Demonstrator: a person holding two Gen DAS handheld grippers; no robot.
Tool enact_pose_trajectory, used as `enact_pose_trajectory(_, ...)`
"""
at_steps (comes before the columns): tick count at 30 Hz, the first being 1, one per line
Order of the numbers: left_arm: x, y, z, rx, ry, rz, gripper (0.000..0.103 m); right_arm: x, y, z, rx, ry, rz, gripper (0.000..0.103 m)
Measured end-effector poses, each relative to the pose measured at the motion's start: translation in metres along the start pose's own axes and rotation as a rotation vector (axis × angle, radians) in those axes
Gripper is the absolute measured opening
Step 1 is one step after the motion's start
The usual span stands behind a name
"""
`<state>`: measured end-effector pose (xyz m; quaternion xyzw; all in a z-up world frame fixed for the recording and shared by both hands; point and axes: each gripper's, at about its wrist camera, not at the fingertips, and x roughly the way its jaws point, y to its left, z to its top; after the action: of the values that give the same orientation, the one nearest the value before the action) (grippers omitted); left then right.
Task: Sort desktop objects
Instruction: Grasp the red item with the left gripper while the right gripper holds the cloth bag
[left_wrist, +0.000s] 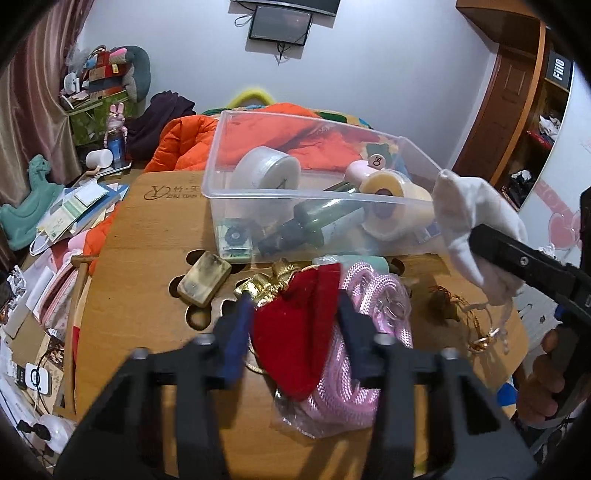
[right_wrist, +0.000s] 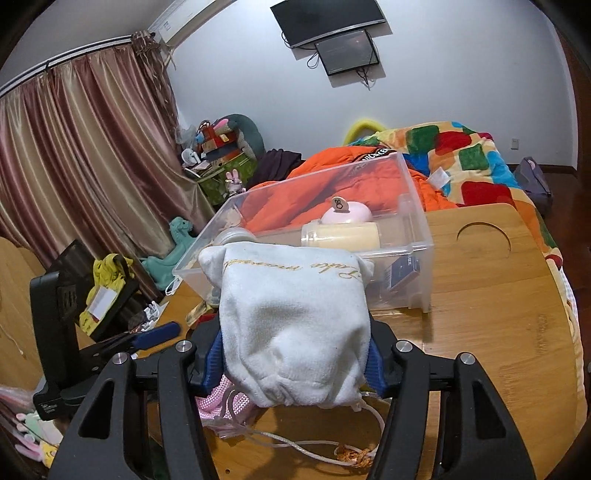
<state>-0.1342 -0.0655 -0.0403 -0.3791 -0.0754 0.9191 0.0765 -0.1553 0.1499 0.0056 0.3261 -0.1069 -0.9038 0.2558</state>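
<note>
My right gripper is shut on a white drawstring pouch and holds it above the table, just in front of the clear plastic bin. The pouch also shows in the left wrist view, beside the bin's right corner. My left gripper has its blue fingers either side of a red velvet pouch that lies on a bagged pink rope. The bin holds a tape roll, a green bottle, a cream jar and a pink pot.
A worn rectangular block and a gold-tipped trinket lie on the round wooden table. Papers and boxes crowd the left. An orange jacket and patchwork blanket lie behind the bin.
</note>
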Motion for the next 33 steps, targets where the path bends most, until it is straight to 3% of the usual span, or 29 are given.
enact_pose_trajectory(7,0.007,-0.005,0.003,0.016,-0.004,0.029,0.007,-0.003,-0.006,0.000,0.019,-0.015,-0.017,0.056)
enact_pose_trajectory(14,-0.010,-0.005,0.005,0.017,-0.058,0.048,0.003,-0.015,-0.014,0.007,0.039,-0.051,-0.025,0.056)
enact_pose_trajectory(33,-0.066,-0.007,0.038,0.013,-0.212,-0.022,0.002,-0.039,0.001,0.036,0.000,-0.138,-0.029,0.056)
